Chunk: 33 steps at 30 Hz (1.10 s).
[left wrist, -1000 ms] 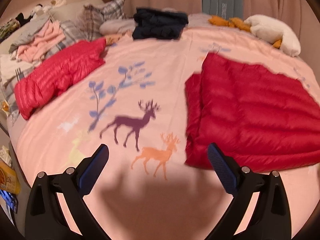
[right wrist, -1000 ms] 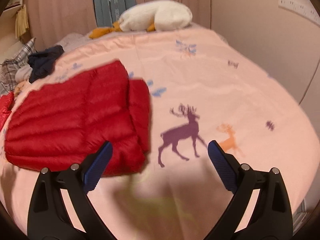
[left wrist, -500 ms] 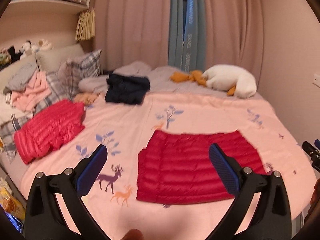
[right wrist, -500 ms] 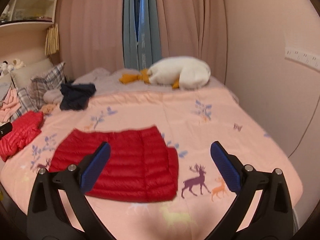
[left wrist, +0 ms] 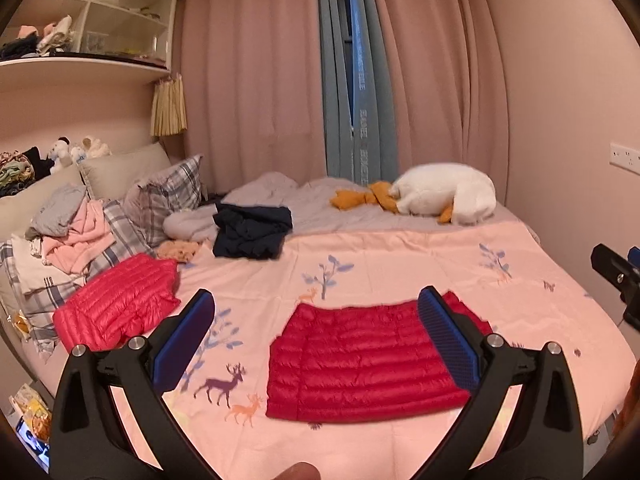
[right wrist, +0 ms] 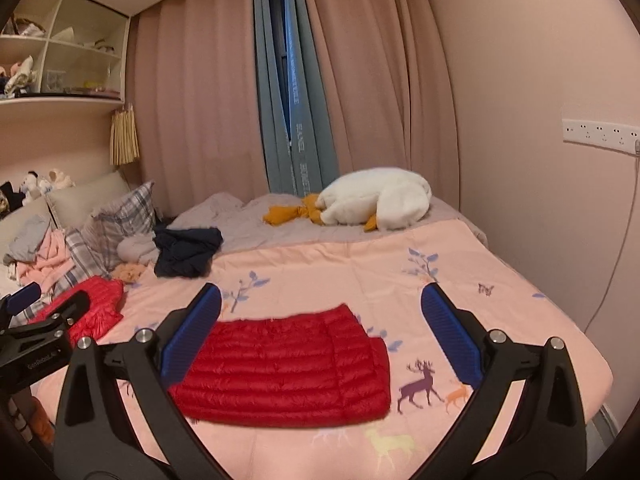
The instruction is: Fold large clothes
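Observation:
A dark red down jacket (left wrist: 360, 364) lies folded into a flat rectangle on the pink bedspread (left wrist: 400, 264), near the front edge; it also shows in the right wrist view (right wrist: 288, 368). My left gripper (left wrist: 316, 340) is open and empty, held well above and back from the bed. My right gripper (right wrist: 320, 336) is open and empty too, likewise raised and away from the jacket. A second, brighter red down jacket (left wrist: 116, 306) lies folded at the left by the pillows, also in the right wrist view (right wrist: 96, 308).
A dark navy garment (left wrist: 252, 232) lies crumpled at the back. A white plush goose (left wrist: 444, 194) lies by the curtains. Plaid pillows (left wrist: 168, 196) and a heap of clothes (left wrist: 68, 224) are at the left. A wall (right wrist: 540, 160) borders the right.
Both grippers have pulled up and back from the bed, so the whole bed and room now show. The dark red jacket lies folded and untouched.

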### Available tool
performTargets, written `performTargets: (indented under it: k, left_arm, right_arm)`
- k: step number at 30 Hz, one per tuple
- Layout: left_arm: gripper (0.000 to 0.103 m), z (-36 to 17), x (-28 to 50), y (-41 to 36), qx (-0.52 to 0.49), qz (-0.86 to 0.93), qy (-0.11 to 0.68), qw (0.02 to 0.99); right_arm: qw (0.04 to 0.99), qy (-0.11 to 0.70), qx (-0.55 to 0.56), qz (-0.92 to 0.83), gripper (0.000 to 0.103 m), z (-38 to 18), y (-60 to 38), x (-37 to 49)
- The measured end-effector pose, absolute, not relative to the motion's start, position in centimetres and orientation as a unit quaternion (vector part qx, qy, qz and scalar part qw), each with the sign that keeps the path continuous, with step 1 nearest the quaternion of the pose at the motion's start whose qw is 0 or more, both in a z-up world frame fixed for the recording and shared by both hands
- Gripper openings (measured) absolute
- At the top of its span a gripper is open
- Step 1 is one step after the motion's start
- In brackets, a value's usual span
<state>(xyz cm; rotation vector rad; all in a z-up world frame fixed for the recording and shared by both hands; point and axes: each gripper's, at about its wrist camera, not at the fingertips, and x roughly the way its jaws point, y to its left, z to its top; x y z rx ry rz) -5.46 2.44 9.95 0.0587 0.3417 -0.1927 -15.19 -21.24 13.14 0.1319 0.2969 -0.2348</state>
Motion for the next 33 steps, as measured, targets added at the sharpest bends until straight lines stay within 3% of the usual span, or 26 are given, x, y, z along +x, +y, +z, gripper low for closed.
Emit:
performTargets:
  k: [4,12,33]
  left_arm:
    - [0.102,7.7,-5.0,1.8,0.034,-0.106,0.209,0.972]
    - [0.102,3.0,-3.3,1.5,0.031,-0.099,0.293,0.951]
    - [0.102,-0.9,-1.4,1.7,0.039,-0.096,0.354,0.929]
  right_arm:
    - [0.974,0.214,0.063,-0.032,0.101,10.9,-20.5,-14.4]
    - [0.948,0.306,0.076,-0.035,0.101,5.7,-19.6,-11.8]
    - [0.934,0.352,0.042,-0.049,0.101,2.3,-17.7,-9.3]
